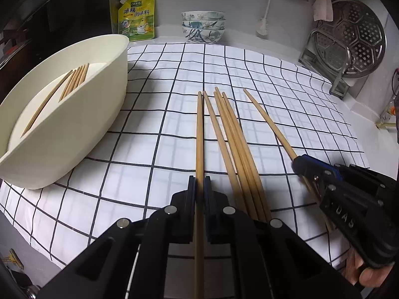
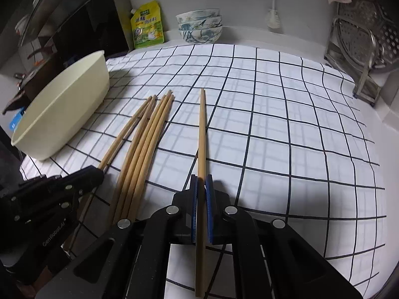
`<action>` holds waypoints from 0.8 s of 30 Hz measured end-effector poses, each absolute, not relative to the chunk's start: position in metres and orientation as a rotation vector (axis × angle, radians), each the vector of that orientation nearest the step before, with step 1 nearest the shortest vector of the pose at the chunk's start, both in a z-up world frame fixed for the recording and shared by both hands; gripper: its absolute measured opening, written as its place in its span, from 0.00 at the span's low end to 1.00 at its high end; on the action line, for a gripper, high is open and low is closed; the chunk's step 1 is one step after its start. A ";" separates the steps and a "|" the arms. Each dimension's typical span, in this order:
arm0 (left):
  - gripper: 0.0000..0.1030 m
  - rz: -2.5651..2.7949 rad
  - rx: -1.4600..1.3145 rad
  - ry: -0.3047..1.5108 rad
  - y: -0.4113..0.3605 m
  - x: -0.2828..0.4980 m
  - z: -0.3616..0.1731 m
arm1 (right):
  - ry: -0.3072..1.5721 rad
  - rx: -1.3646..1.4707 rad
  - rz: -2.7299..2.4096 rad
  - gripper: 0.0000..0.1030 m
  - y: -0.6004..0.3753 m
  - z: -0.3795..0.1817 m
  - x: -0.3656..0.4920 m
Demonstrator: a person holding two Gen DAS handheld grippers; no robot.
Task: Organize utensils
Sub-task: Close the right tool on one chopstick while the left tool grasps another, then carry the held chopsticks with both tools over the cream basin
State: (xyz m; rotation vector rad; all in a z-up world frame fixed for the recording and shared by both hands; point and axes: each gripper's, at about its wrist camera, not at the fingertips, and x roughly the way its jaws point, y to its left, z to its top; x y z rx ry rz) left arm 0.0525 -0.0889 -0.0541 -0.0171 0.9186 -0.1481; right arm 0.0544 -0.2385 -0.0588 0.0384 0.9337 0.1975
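Cream oval plastic tub (image 1: 74, 114) far left on the checked cloth (image 1: 274, 79), a few bamboo chopsticks already inside. Left gripper (image 1: 199, 186) clamped on the leftmost bamboo chopstick (image 1: 199, 129). Loose bundle (image 1: 234, 137) lies between. Right gripper (image 2: 201, 186) clamped on the single outer chopstick (image 2: 202, 129). Lift both level, clear the bundle, lower tips over the tub rim before releasing.
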 end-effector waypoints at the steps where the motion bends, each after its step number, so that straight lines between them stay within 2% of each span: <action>1: 0.07 -0.155 -0.015 0.912 -0.088 0.051 -0.051 | 0.926 0.057 0.197 0.06 -0.241 -0.056 0.053; 12: 0.07 -0.219 -0.065 0.821 -0.060 0.050 0.007 | 0.808 0.170 0.209 0.06 -0.230 -0.004 0.049; 24: 0.07 -0.085 -0.131 0.740 0.053 0.068 0.045 | 0.745 0.129 0.384 0.06 -0.122 0.038 0.095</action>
